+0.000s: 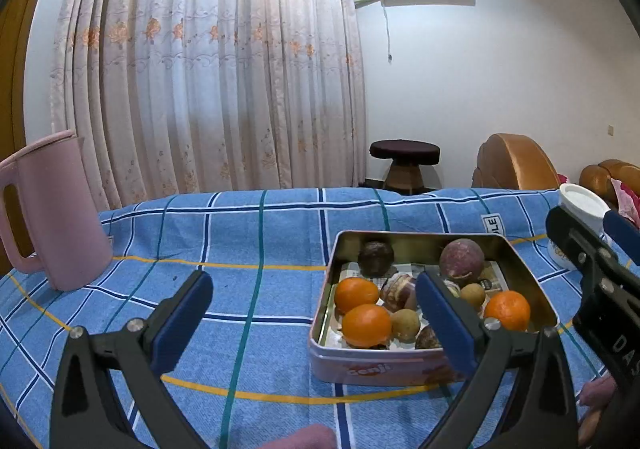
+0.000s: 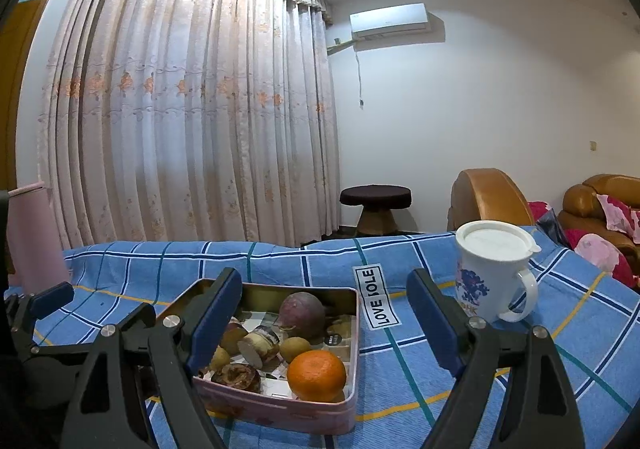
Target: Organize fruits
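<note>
Open blue cloth (image 1: pixel 256 301) between pink jug (image 1: pixel 56 217) and fruit tin (image 1: pixel 400 365); white mug (image 2: pixel 492 273) right of tin.

The tin (image 1: pixel 400 365) contains three oranges (image 1: pixel 366 325), two purple passion fruits (image 1: pixel 461 261) and at least two small brown fruits (image 1: pixel 405 324) (others are partly hidden). The checked cloth (image 1: pixel 248 301) also carries one pink jug (image 1: pixel 56 217) and one lidded white mug (image 2: pixel 490 273).

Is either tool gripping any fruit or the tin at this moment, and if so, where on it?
Nothing is held. The left tool and the right tool are both wide open above the blue cloth, near the fruit tin, touching none of it.
</note>
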`<state>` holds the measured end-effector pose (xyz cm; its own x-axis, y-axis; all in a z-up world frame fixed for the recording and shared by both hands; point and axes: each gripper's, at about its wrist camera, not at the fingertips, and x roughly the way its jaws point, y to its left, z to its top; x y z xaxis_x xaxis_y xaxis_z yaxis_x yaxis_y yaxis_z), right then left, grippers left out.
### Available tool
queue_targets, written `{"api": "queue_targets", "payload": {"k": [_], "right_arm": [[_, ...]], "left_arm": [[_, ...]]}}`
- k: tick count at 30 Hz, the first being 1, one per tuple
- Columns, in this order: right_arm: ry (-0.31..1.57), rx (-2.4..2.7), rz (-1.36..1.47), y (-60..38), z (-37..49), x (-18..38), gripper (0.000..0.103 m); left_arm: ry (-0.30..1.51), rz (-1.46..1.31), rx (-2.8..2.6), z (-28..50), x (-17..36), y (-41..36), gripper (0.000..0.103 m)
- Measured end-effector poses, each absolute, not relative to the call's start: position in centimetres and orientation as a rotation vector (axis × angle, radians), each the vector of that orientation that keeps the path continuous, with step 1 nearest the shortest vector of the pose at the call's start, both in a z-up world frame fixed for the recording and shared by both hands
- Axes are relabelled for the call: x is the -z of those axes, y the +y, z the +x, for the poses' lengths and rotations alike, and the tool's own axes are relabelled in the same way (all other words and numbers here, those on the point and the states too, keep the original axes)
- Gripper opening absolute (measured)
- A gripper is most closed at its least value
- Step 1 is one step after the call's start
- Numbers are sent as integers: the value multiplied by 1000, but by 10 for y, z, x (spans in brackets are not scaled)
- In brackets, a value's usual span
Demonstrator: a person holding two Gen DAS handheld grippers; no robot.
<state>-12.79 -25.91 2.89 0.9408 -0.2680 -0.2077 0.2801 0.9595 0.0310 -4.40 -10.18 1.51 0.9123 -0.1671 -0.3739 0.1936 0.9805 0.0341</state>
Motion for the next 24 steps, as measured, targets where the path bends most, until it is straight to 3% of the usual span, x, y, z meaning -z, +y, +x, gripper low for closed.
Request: {"api": "queue_targets", "payload": {"k": [24], "right_arm": [[208,279,61,-260,-127,-29,86]], "left_arm": [[369,79,178,-48,-16,-103,103]]}}
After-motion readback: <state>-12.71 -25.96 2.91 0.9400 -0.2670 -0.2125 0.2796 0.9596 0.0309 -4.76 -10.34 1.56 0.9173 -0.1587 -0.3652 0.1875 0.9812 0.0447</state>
